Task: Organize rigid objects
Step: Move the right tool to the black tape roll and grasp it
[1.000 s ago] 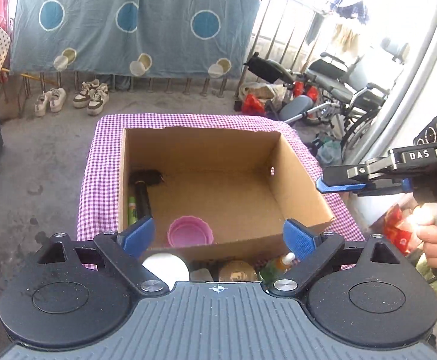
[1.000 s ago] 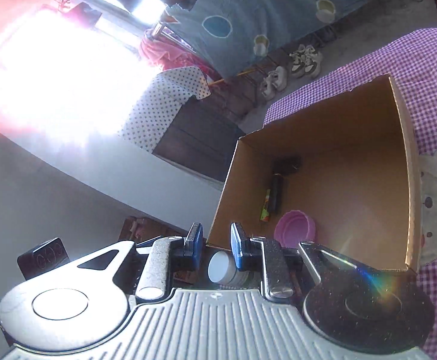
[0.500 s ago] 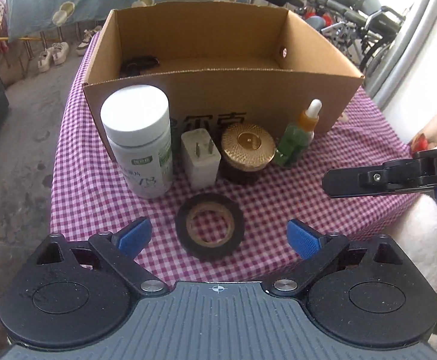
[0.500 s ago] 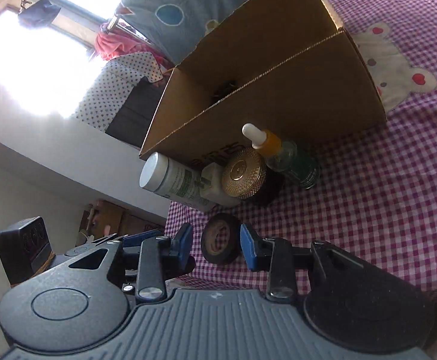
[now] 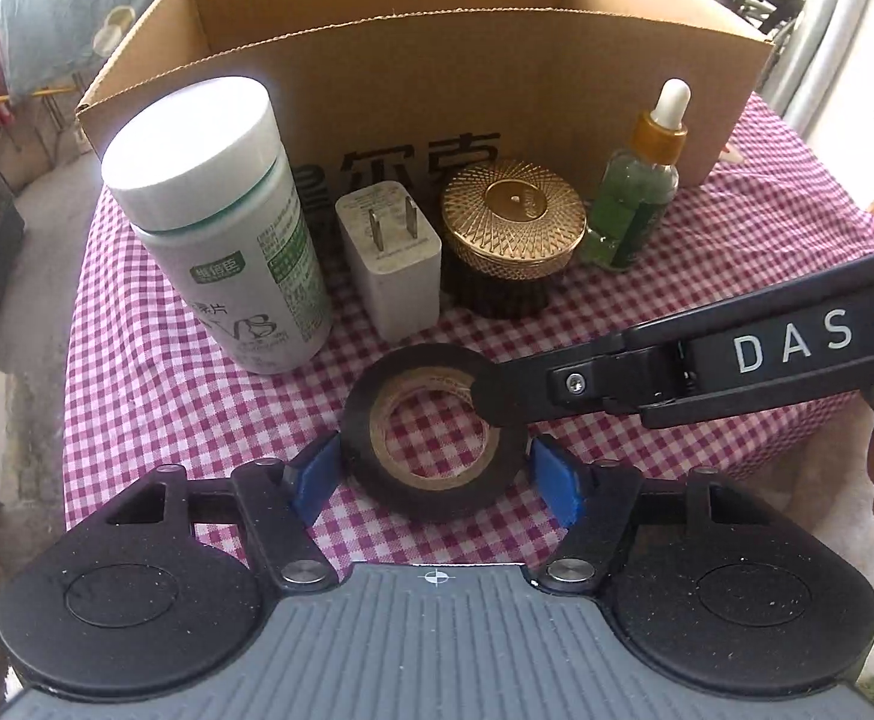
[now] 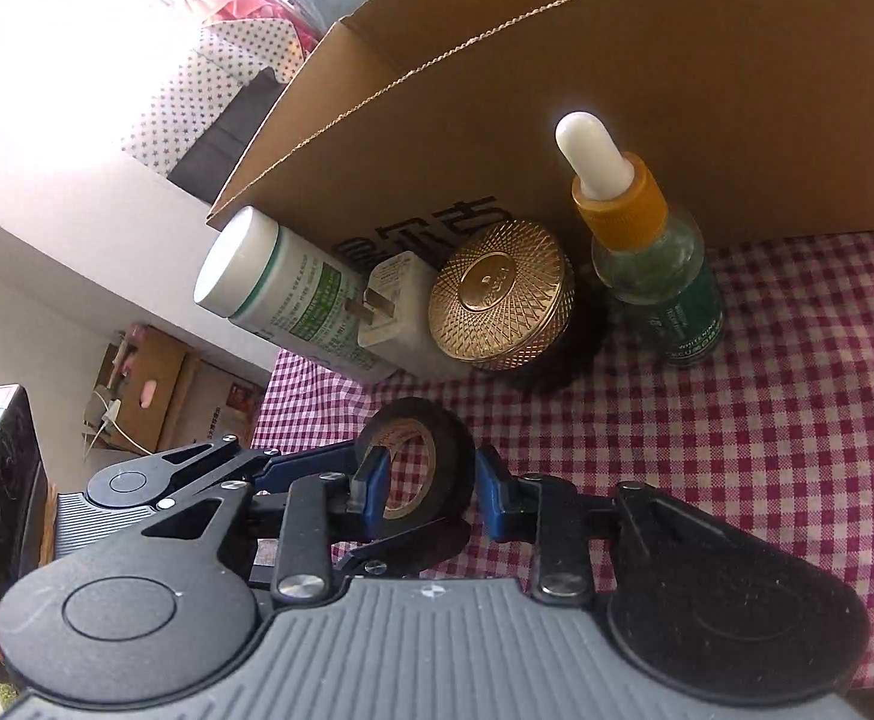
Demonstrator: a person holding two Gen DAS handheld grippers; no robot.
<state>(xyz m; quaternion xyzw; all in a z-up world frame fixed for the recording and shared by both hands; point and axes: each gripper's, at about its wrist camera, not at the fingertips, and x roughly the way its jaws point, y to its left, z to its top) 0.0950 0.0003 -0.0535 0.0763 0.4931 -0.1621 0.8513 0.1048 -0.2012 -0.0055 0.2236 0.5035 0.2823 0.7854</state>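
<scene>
A black tape roll lies flat on the purple checked cloth, near its front edge. My left gripper is open, its blue pads at either side of the roll. My right gripper reaches in from the right; it shows in the left wrist view over the roll's right rim. In the right wrist view its blue pads stand on either side of the roll, not clearly pressing it. Behind stand a white pill bottle, a white plug adapter, a gold-lidded jar and a green dropper bottle.
An open cardboard box stands right behind the row of objects; its inside is hidden from here. The cloth's edge drops off at left and front. Hanging laundry and a wheelchair are in the background.
Both grippers have dropped from above the box and come close to the tape roll. My left jaws have narrowed around it. My right gripper has moved in from the right onto the roll.
</scene>
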